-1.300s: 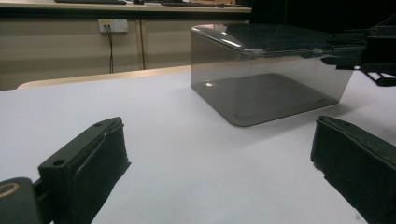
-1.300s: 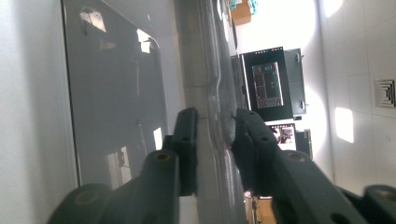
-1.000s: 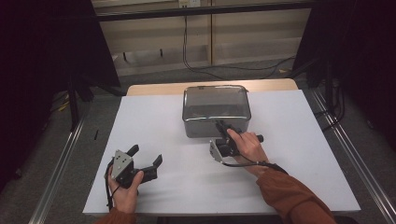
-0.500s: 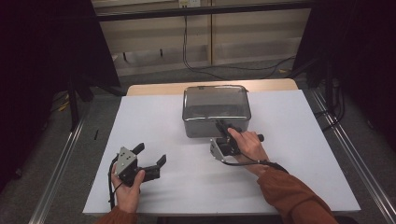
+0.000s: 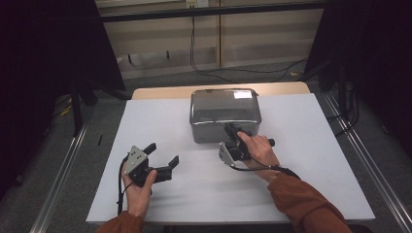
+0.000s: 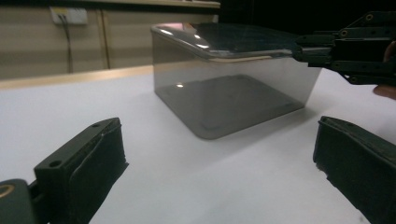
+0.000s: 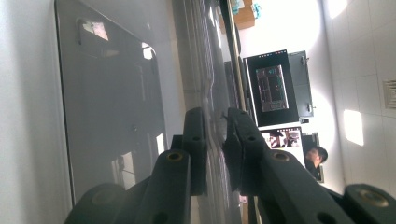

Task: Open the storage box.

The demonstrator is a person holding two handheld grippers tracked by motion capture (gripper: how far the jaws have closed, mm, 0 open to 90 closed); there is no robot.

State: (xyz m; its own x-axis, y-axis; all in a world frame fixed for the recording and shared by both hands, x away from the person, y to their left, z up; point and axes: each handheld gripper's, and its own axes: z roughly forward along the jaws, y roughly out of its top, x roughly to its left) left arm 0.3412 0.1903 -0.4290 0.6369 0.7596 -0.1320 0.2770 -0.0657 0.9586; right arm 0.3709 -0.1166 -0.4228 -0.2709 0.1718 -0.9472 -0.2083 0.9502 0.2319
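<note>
A shiny metal pan (image 5: pixel 225 114) with a rolled rim stands at the middle back of the white table. My right gripper (image 5: pixel 232 130) is at its near wall, turned on its side. In the right gripper view the two jaws are pinched on the pan's rim (image 7: pixel 215 130), with the steel wall (image 7: pixel 107 107) to their left. My left gripper (image 5: pixel 163 154) is held low at the front left, open and holding nothing. In the left gripper view the pan (image 6: pixel 224 79) lies ahead between my spread jaws (image 6: pixel 219 135), and the right gripper (image 6: pixel 345 49) grips its top edge.
A white sheet (image 5: pixel 311 145) covers the table, with a strip of wooden tabletop (image 5: pixel 160 92) behind it. Metal rails (image 5: pixel 63 170) run along both sides. Cables hang by the back wall (image 5: pixel 204 53).
My left gripper has moved right and a little toward the pan, staying open. The right gripper has stayed on the pan's rim.
</note>
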